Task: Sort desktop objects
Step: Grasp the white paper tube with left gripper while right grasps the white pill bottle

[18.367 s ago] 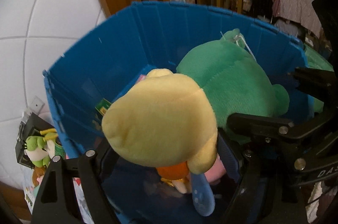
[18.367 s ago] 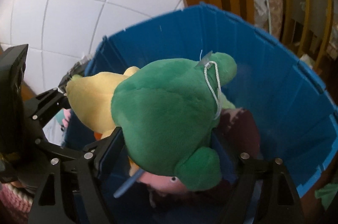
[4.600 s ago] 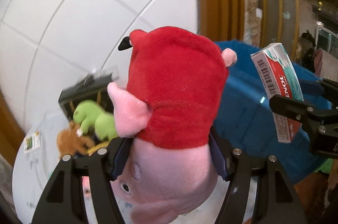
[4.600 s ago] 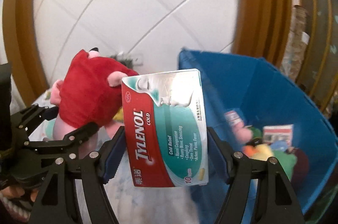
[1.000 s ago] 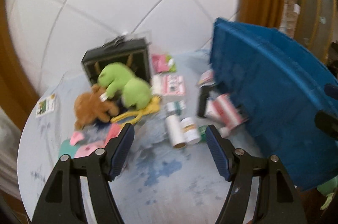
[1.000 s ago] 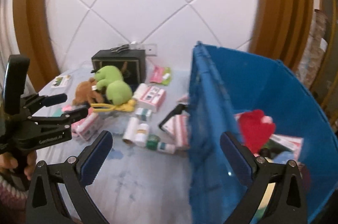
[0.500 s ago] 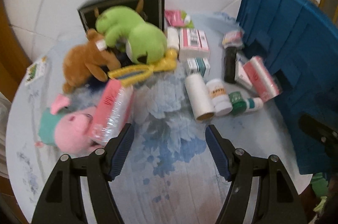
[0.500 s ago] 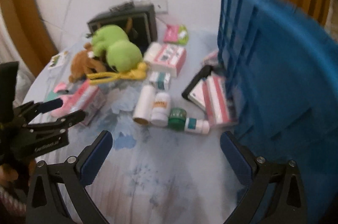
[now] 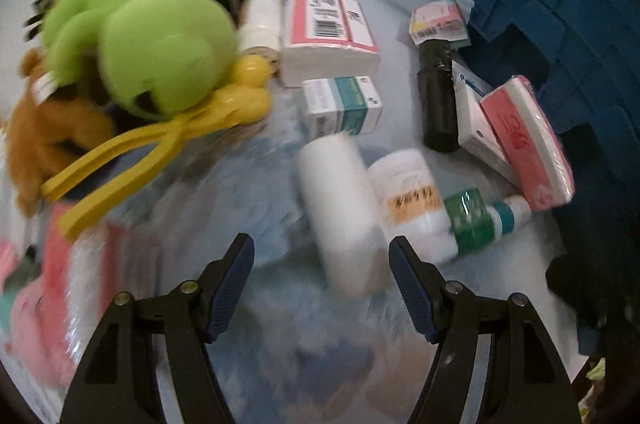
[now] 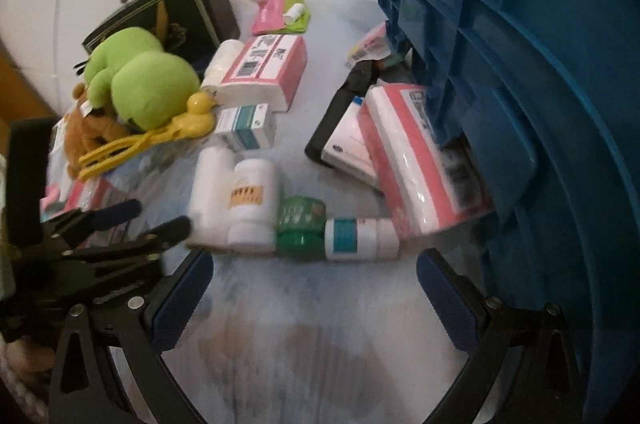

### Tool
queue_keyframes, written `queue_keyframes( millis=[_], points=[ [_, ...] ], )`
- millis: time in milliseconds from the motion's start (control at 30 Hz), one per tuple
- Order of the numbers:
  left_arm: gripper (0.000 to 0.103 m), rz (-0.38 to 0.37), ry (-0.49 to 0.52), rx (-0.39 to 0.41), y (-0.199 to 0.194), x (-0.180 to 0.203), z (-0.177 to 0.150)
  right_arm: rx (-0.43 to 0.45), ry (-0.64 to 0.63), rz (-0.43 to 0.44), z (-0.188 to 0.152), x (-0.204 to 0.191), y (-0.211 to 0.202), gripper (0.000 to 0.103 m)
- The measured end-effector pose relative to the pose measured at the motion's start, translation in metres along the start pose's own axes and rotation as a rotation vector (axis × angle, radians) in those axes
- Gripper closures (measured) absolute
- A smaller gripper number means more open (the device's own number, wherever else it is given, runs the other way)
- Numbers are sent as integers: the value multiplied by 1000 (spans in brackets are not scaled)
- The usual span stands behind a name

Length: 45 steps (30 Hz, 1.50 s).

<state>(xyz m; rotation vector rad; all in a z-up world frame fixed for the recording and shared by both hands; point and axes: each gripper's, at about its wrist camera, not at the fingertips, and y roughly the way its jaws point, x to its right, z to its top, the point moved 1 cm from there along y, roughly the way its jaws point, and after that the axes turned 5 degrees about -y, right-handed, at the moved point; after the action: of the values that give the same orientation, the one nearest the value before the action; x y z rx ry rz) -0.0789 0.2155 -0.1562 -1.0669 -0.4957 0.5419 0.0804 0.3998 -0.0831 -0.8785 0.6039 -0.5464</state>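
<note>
On my far left the green plush [image 10: 144,84] lies on the brown plush [image 10: 86,134], yellow tongs [image 10: 160,136] beside them. My left gripper [image 9: 322,288] hangs empty, fingers spread, just above the plain white bottle [image 9: 340,208] (blurred in this view). Touching it lies the orange-labelled bottle [image 10: 252,200], then a green-capped bottle [image 10: 340,238]. My right gripper [image 10: 314,300] is spread wide too, holding nothing. Pink tissue packs [image 10: 416,160] lean against the blue bin [image 10: 520,64].
</note>
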Motion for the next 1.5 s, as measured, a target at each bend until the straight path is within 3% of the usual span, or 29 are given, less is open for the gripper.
queue_keyframes(
  millis=[167, 233, 267, 500, 533, 600, 900, 1033, 1233, 1500],
  points=[
    [34, -9, 1, -25, 29, 1, 10, -33, 7, -5, 11, -3, 22, 0],
    [53, -35, -24, -42, 34, -9, 5, -39, -8, -21, 14, -6, 28, 0],
    [57, -34, -29, -56, 36, -13, 2, -44, -9, -5, 17, -9, 32, 0],
    [57, 7, -65, -50, 25, -50, -17, -85, -77, 28, 33, -36, 57, 1],
    [57, 2, -72, -50, 24, -53, -17, -92, -88, 30, 36, -40, 60, 3],
    [57, -10, -79, -52, 25, -56, -14, -107, -109, 26, 42, -49, 70, 19],
    [57, 18, -20, -31, 35, -52, 1, -198, -141, 22, 53, -57, 108, 49],
    [58, 14, -27, -36, 32, -54, -1, -224, -122, 58, 54, -55, 118, 54],
    [58, 6, -27, -6, -1, -49, -18, -177, -131, 75, 48, -62, 91, 55],
    [58, 10, -1, 101, -73, -29, -43, -67, -155, 79, 29, -75, 15, 57]
  ],
)
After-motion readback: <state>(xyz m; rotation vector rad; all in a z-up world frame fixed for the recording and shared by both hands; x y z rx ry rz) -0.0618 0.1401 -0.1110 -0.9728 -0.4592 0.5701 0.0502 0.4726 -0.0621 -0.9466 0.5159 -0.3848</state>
